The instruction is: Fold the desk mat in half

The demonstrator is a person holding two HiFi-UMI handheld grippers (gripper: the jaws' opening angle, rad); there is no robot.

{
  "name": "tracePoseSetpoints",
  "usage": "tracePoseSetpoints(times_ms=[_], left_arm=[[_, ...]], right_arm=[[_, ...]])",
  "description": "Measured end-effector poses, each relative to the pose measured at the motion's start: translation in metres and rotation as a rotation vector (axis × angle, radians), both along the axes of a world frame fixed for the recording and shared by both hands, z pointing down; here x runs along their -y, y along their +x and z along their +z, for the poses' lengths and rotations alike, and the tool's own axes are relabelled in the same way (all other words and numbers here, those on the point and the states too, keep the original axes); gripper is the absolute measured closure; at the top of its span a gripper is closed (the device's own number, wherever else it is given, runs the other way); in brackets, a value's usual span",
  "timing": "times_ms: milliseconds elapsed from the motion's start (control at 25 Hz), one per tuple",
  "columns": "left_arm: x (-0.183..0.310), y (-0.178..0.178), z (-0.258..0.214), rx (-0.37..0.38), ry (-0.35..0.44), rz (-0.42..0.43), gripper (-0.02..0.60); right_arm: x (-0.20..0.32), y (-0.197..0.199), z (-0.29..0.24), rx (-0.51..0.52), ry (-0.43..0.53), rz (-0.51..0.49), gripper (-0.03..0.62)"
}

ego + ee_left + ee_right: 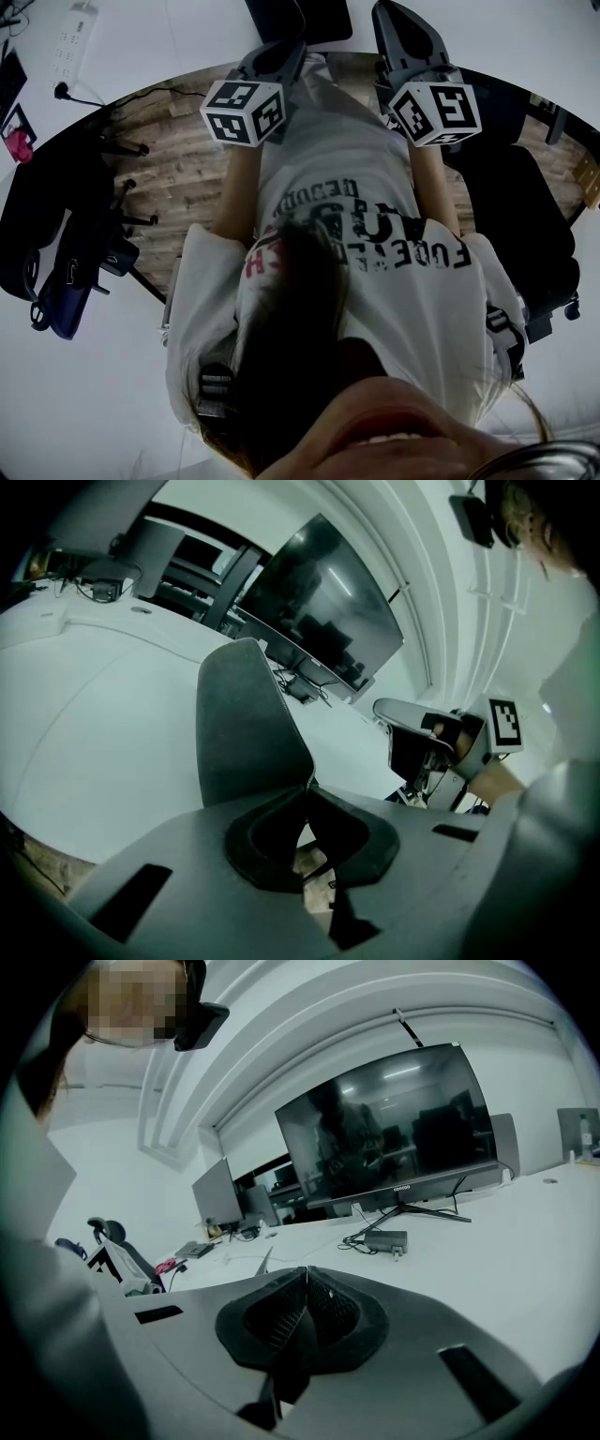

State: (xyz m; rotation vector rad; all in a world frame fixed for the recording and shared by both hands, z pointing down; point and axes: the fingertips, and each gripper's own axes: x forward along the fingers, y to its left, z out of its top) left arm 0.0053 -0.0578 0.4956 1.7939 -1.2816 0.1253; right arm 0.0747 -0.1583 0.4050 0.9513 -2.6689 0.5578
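In the left gripper view, a dark grey corner of the desk mat (246, 722) with a stitched edge rises straight out of my left gripper (307, 794), whose jaws are shut on it. The head view shows both grippers held close in front of the person's torso. There a grey flap stands beyond the left gripper (274, 58) and another beyond the right gripper (410, 42). In its own view the right gripper (306, 1279) has its pads pressed together. From the left gripper view, a grey flap (411, 710) sticks out of it. The rest of the mat is hidden.
A large dark monitor (394, 1138) with a power adapter (386, 1239) stands on the white desk (94, 696). A power strip (73, 37) lies at the desk's far left. Over the wood floor (178, 159), bags (66, 244) sit left and an office chair (525, 234) right.
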Motion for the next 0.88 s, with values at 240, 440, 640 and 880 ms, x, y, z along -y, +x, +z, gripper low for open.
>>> tracePoseSetpoints(times_ms=[240, 440, 640, 880], left_arm=[[0.007, 0.019, 0.006, -0.017, -0.033, 0.038, 0.568], [0.013, 0.03, 0.005, -0.026, -0.043, 0.069, 0.568], [0.015, 0.034, 0.006, -0.033, -0.049, 0.078, 0.568], [0.021, 0.045, 0.006, -0.043, -0.053, 0.103, 0.568]], right_arm=[[0.003, 0.004, 0.0, -0.001, -0.005, 0.006, 0.594], [0.006, 0.008, 0.001, -0.008, -0.007, 0.02, 0.594], [0.009, 0.007, 0.001, -0.008, -0.01, 0.022, 0.594], [0.013, 0.009, 0.002, -0.004, -0.014, 0.035, 0.594]])
